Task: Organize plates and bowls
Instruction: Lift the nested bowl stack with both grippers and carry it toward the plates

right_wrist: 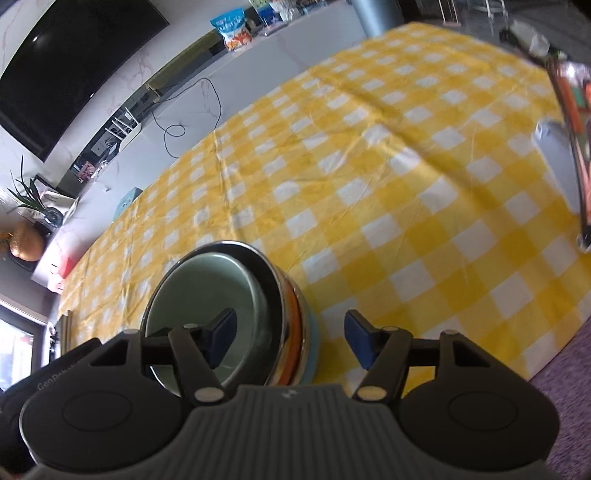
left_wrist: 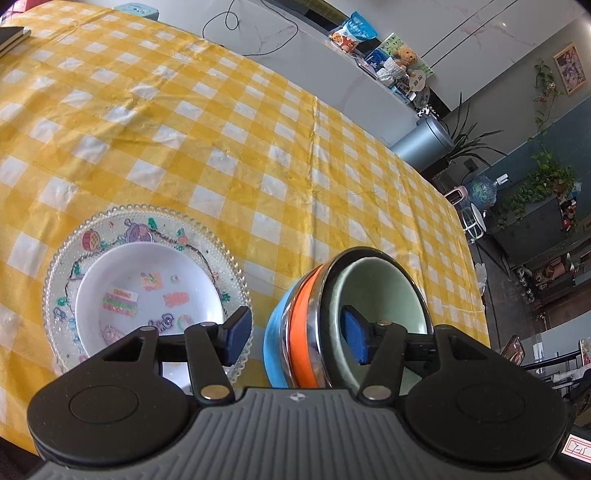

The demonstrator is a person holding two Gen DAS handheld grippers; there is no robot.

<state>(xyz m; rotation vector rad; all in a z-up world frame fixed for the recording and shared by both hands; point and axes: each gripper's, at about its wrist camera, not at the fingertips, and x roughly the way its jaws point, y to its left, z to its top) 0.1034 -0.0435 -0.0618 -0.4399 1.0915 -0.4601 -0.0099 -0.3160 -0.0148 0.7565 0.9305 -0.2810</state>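
Note:
A stack of nested bowls stands on the yellow checked table: a pale green bowl [left_wrist: 380, 295] innermost, inside a steel-rimmed orange bowl [left_wrist: 301, 321], inside a blue bowl [left_wrist: 275, 339]. My left gripper [left_wrist: 295, 332] is open and straddles the stack's left wall, one pad inside the green bowl and one outside. My right gripper [right_wrist: 288, 341] is open and straddles the stack's right wall [right_wrist: 291, 317] in the same way. To the left, a white printed bowl [left_wrist: 147, 291] sits on a clear beaded glass plate [left_wrist: 74, 240].
The yellow checked tablecloth [left_wrist: 258, 147] stretches far ahead. A notebook [left_wrist: 13, 37] and a teal box [left_wrist: 136, 9] lie at the far edge. A blurred shiny object with a white lid [right_wrist: 565, 155] sits at the right in the right wrist view. The table edge [right_wrist: 554, 354] is near right.

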